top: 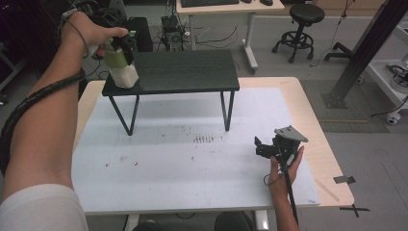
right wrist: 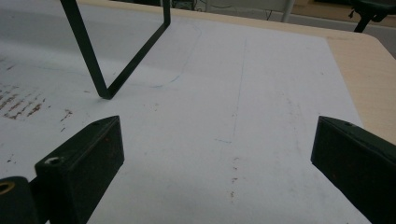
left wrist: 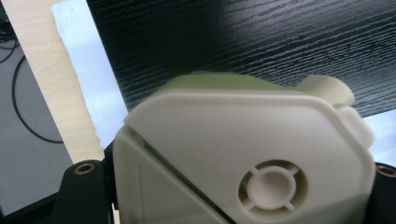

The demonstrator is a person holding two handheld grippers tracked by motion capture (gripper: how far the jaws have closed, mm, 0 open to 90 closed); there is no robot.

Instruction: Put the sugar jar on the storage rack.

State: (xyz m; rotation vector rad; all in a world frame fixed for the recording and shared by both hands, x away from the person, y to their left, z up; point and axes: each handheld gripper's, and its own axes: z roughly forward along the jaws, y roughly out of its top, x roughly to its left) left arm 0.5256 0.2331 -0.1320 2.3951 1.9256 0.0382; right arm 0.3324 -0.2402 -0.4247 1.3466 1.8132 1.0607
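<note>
step: setting box [top: 122, 67] on shelf [top: 183, 72], far left corner | left gripper [top: 120, 48]: clamped on box | right gripper [top: 269, 149]: wide, empty, near right | next: I judge box seated, then release

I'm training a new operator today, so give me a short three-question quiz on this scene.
1. True or false: the left gripper is shut on the cream container.
2. Where does the container rest? A) on the white mat B) on the black shelf C) on the floor
3. How do the right gripper's jaws stand, and what lies between them?

Key:
1. True; the container sits between its jaws in the left gripper view.
2. B; it stands at the left end of the black shelf.
3. The right gripper is open, with nothing between the jaws; beneath it lies the white mat.
</note>
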